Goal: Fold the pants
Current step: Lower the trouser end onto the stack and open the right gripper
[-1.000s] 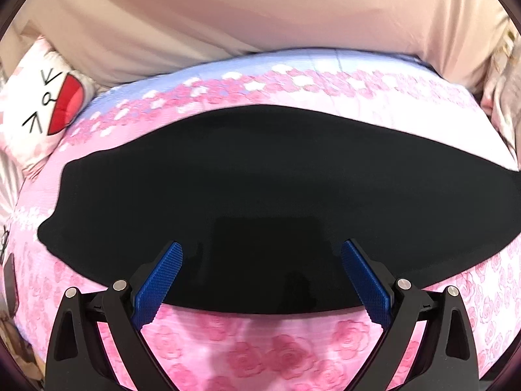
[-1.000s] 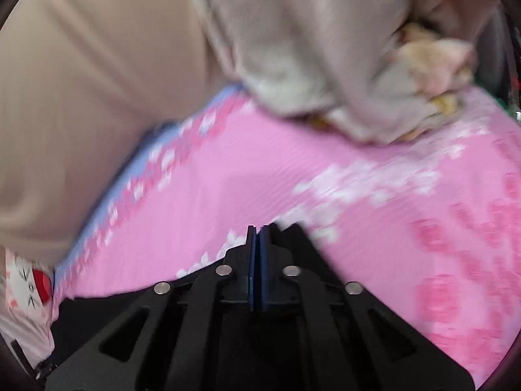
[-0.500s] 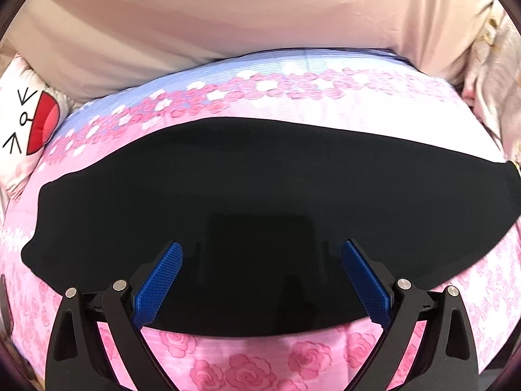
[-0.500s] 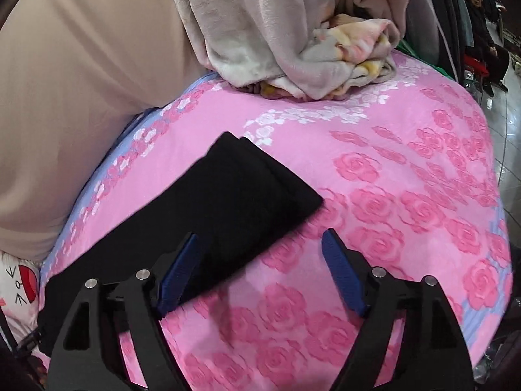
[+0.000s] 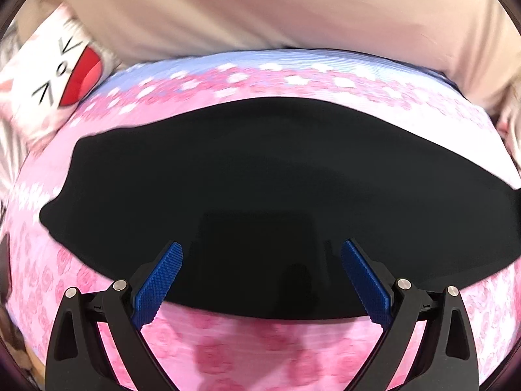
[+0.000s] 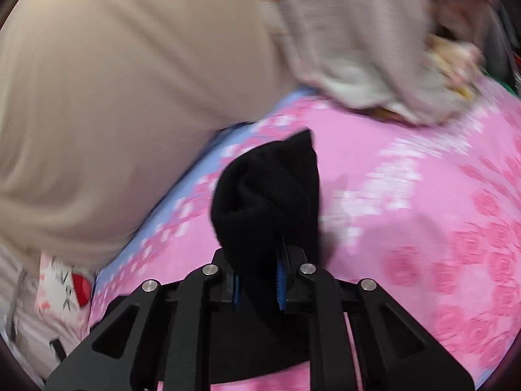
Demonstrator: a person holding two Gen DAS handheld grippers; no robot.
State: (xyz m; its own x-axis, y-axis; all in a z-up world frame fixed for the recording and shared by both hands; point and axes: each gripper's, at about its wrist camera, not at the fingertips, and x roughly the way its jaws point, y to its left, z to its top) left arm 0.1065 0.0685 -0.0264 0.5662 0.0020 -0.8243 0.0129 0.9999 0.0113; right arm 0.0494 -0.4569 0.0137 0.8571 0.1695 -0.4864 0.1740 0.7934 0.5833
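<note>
The black pants (image 5: 260, 179) lie spread across a pink rose-print bed sheet (image 5: 260, 352). My left gripper (image 5: 260, 247) hovers open over their near edge, its blue pads (image 5: 159, 280) wide apart with nothing pinched between them. In the right wrist view, my right gripper (image 6: 259, 273) has one end of the pants (image 6: 267, 189) bunched between its pads. Its jaws are closing on the cloth. That end stands up off the sheet (image 6: 423, 211) in a dark fold. The rest of the pants is hidden under the gripper body.
A beige padded backrest (image 5: 260, 9) runs along the far side of the bed. A white pillow with a cartoon cat face (image 5: 55, 81) lies at the far left. A grey and floral blanket heap (image 6: 374, 49) sits at the far right.
My right gripper opened over the end of the pants, then closed on it and raised it off the sheet. My left gripper drifted sideways over the pants and stayed open.
</note>
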